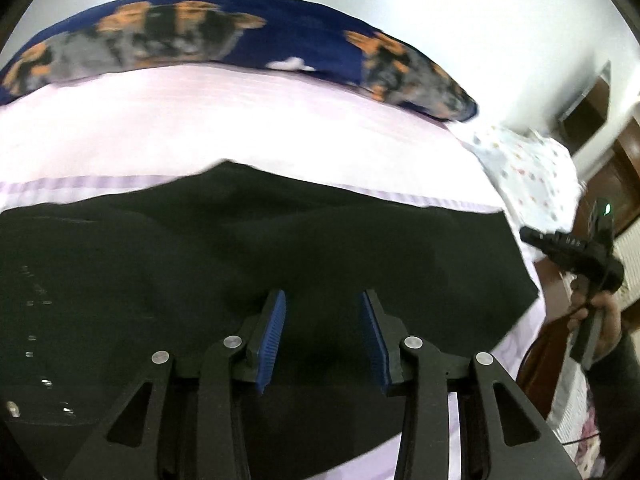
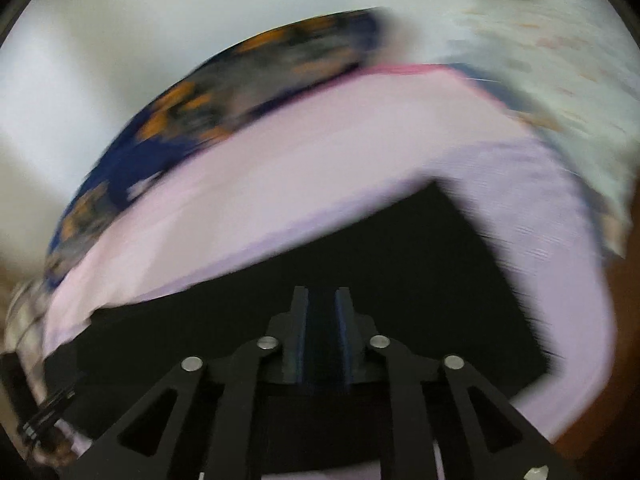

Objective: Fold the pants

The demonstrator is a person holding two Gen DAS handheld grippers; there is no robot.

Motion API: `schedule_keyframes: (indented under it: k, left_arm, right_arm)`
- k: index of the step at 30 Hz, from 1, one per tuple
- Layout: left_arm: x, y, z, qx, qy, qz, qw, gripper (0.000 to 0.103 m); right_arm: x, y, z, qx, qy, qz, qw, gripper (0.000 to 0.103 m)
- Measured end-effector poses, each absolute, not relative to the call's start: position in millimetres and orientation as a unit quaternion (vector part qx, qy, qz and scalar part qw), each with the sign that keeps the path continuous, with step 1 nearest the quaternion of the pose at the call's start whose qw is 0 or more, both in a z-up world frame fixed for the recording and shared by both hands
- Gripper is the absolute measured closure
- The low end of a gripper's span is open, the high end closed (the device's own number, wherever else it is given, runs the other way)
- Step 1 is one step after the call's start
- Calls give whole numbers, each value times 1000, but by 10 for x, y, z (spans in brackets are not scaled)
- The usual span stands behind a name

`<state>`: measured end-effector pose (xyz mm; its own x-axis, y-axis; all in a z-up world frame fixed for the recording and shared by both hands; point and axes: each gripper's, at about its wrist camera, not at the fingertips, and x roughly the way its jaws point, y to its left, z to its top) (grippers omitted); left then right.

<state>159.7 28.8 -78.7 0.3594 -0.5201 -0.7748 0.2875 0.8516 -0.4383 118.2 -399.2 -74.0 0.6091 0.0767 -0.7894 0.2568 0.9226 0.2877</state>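
Pants [image 1: 240, 248] – one black pair – lie flat on the bed's lilac sheet [image 1: 200, 120]. Two hand-held grippers above: left hand-held gripper [image 1: 323, 304] parted, empty; right hand-held gripper [image 2: 322, 300] barely apart, empty.

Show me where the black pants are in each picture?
Left wrist view: the black pants spread across the middle and lower left, on the pale purple sheet, under the left gripper.
Right wrist view: the pants fill the lower middle, blurred, under the right gripper.
Shared landmark: the blue and orange blanket beyond the sheet.
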Motion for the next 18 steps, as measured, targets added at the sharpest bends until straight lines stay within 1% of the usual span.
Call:
schedule_keyframes:
  k: [3, 7, 10, 12, 14, 18]
  left_arm:
    - [1607, 358, -831, -102, 503, -234, 826, 63]
    - [1576, 416, -897, -87, 498, -225, 833, 63]
    - [1541, 464, -938, -81, 501, -214, 834, 63]
    - [1510, 518, -960, -81, 501, -210, 836, 63]
    - [1490, 569, -981, -85, 500, -209, 836, 63]
    - [1460, 612, -998, -87, 495, -216, 837, 63]
  right_arm:
    - [1651, -3343, -757, 166, 469, 51, 866, 84]
    - [2149, -2463, -821, 116, 506, 162, 839, 75]
    - [2425, -1763, -904, 72, 533, 235, 810, 71]
    - [2535, -1418, -962, 50, 541, 268, 795, 66]
    - [2635, -1113, -1043, 21, 549, 296, 782, 57]
    - [2790, -760, -1200, -19, 563, 319, 762, 56]
